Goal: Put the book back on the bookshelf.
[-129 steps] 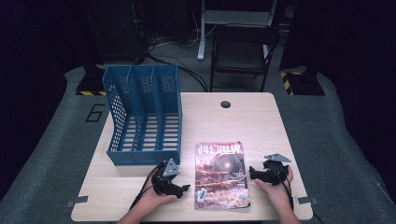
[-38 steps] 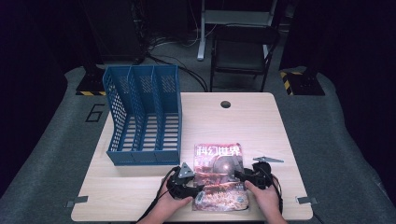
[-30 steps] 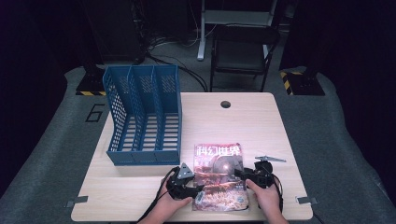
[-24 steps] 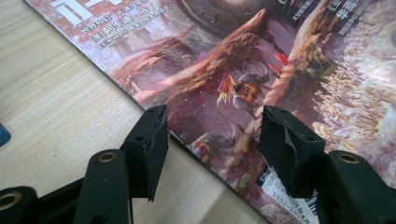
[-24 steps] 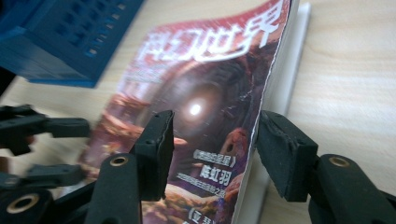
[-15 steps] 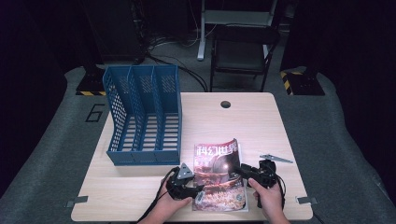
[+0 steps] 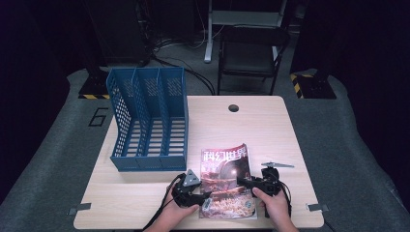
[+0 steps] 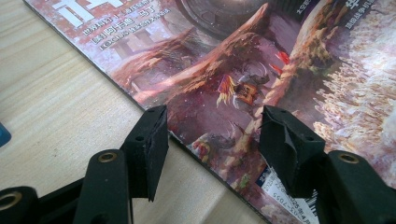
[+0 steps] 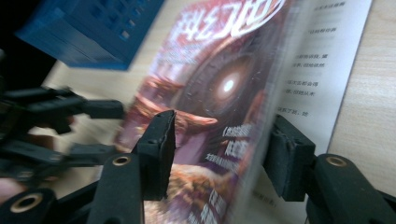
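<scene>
At the table's (image 7: 270, 125) near edge, just right of the blue file rack (image 7: 147, 121), lies the magazine (image 7: 227, 181), cover up. Left gripper (image 7: 205, 193) sits at the mag's left edge, jaws apart; in the left gripper view (image 8: 212, 135) one jaw is over bare wood, the other over the cover, the edge running between them, pads not pressing. Right gripper (image 7: 241, 181) is at the mag's right edge. In the right gripper view (image 9: 219, 154) the front pages are lifted off a white text page (image 9: 322, 60) and stand between the jaws; jaws apart, the left jaw clear of the cover, contact at the other side unclear, as the pic is blurred. Rack stands apart from both grippers.
</scene>
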`<state>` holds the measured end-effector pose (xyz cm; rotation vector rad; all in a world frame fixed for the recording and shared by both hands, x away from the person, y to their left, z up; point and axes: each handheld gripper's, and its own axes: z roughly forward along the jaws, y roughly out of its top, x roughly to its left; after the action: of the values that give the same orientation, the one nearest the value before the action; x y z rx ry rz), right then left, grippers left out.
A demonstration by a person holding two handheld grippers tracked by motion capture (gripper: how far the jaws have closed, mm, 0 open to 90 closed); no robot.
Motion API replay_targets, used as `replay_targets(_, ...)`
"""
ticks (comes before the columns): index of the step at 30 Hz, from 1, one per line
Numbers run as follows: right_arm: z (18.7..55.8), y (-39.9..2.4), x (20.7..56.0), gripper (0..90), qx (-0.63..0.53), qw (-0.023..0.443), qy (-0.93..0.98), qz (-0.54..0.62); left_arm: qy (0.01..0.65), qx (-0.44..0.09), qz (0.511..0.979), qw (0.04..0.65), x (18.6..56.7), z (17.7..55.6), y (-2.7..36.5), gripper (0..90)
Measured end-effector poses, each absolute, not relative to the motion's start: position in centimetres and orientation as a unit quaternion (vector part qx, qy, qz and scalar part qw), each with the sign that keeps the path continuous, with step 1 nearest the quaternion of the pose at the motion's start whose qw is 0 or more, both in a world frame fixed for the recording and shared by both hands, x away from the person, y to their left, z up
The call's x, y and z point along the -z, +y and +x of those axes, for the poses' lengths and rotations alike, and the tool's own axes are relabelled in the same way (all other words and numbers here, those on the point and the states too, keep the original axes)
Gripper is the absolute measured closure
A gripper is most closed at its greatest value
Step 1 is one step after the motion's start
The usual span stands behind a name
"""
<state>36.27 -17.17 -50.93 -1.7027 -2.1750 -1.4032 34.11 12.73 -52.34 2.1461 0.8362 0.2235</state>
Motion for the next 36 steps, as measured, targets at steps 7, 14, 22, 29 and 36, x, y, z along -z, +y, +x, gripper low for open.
replay_targets(7, 37.1, -16.8, 51.6, 47.1, 0.446, 0.030, -0.708, -0.547, 0.330, -0.091, 0.847, 0.406, 52.4, 34.1, 12.8, 42.2)
replay_targets(14, 37.5, -16.8, 52.0, 47.9, 0.438, 0.032, -0.719, -0.539, 0.332, -0.092, 0.845, 0.410, 52.5, 34.0, 12.8, 42.2)
replay_targets(22, 37.4, -16.4, 51.8, 34.8, 0.434, 0.043, -0.729, -0.528, 0.330, -0.093, 0.846, 0.409, 52.5, 34.0, 12.8, 42.2)
replay_targets(29, 37.3, -16.5, 52.0, 44.1, 0.437, 0.018, -0.739, -0.513, 0.330, -0.093, 0.845, 0.410, 52.5, 34.0, 12.9, 42.2)
replay_targets(36, 37.5, -17.0, 52.2, 55.4, 0.437, 0.021, -0.733, -0.521, 0.332, -0.096, 0.843, 0.413, 52.6, 34.0, 12.8, 42.2)
